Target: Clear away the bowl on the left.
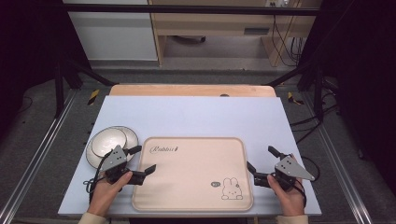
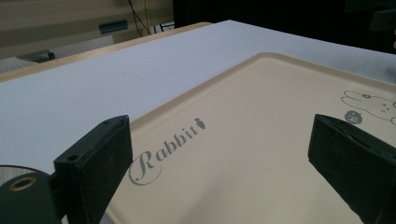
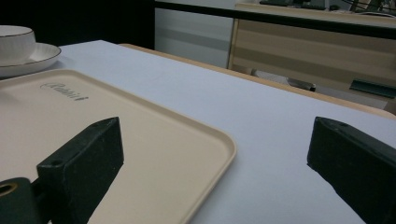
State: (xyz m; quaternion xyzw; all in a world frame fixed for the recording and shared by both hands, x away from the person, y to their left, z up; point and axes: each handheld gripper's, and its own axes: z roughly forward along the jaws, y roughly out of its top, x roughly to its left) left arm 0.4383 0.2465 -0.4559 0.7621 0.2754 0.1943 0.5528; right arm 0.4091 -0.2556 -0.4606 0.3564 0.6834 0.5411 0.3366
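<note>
A beige tray point(image 1: 187, 186) printed with "Rabbit" and a small rabbit lies at the table's near middle. White dishes point(image 1: 110, 142), a bowl on a saucer, stand just left of the tray; the right gripper view has them far left point(image 3: 18, 51). My left gripper point(image 1: 144, 159) is open at the tray's left edge, its jaws wide apart over the tray's corner point(image 2: 243, 149). On the other side, my right gripper point(image 1: 262, 159) stands open just right of the tray's edge point(image 3: 187, 154), with nothing between its jaws.
A pale sheet point(image 1: 196, 116) covers the wooden table point(image 1: 187, 89), bare behind the tray. Black frame posts point(image 1: 58, 84) stand at both sides. Beyond the table are a wooden desk point(image 1: 224, 23) and hanging cables point(image 1: 285, 42).
</note>
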